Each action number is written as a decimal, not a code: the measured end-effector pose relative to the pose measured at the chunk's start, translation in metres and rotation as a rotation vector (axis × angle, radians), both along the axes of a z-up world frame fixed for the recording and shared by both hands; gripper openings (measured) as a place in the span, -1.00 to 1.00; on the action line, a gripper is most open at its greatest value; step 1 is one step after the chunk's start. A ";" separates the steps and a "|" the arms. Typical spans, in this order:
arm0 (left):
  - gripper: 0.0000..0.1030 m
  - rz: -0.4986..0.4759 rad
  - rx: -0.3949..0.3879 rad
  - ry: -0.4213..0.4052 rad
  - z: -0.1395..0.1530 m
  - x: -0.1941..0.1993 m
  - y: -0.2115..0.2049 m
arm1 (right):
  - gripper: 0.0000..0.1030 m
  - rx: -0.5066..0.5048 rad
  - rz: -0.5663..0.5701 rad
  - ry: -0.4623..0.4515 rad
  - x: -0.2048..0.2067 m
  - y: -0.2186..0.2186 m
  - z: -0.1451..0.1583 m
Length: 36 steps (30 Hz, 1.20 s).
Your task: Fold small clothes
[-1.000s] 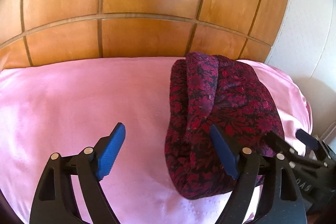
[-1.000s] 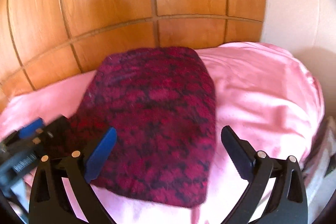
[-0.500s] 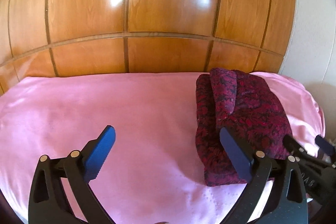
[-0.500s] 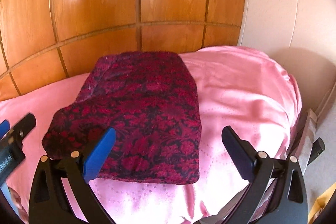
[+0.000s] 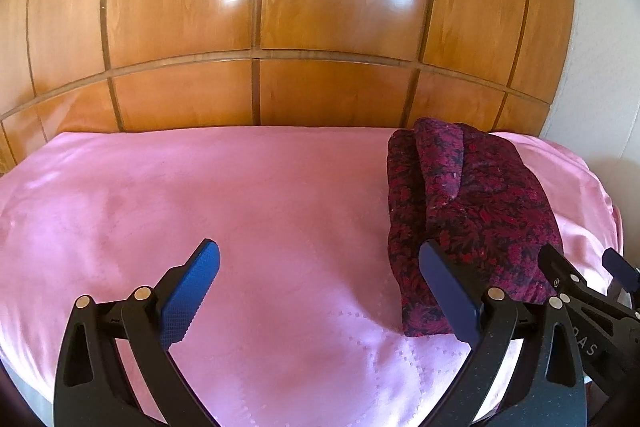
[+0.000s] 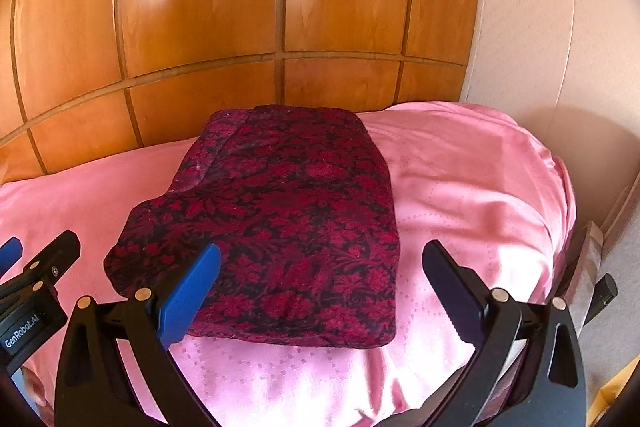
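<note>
A dark red and black flowered garment (image 6: 288, 223) lies folded into a thick rectangle on the pink sheet (image 6: 460, 179). In the left wrist view the garment (image 5: 468, 211) lies at the right side of the sheet (image 5: 200, 195). My left gripper (image 5: 320, 291) is open and empty above the bare sheet, to the left of the garment. My right gripper (image 6: 320, 291) is open and empty above the garment's near edge. Each gripper shows at the edge of the other's view: the right one (image 5: 588, 291) and the left one (image 6: 32, 275).
A wooden panelled headboard (image 5: 256, 27) rises just behind the bed. A pale wall (image 6: 560, 27) stands at the right. The bed's right edge drops off to the floor (image 6: 624, 287).
Both grippers have drawn back and up from the garment, so more of the sheet and headboard shows. The folded garment stays where it lay.
</note>
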State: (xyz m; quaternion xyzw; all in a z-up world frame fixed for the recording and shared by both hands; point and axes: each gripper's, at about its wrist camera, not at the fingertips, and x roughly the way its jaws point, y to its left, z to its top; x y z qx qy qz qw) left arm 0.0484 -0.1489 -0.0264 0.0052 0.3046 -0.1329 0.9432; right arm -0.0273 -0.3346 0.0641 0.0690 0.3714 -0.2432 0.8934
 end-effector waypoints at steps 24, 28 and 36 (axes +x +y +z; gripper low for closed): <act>0.92 0.046 0.005 0.000 -0.004 0.005 0.004 | 0.95 0.038 0.004 -0.029 0.004 -0.007 -0.005; 0.92 0.050 0.005 -0.002 -0.004 0.005 0.005 | 0.95 0.043 0.002 -0.026 0.004 -0.006 -0.006; 0.92 0.047 0.014 -0.004 -0.004 0.003 0.005 | 0.95 0.050 0.003 -0.025 0.004 -0.004 -0.006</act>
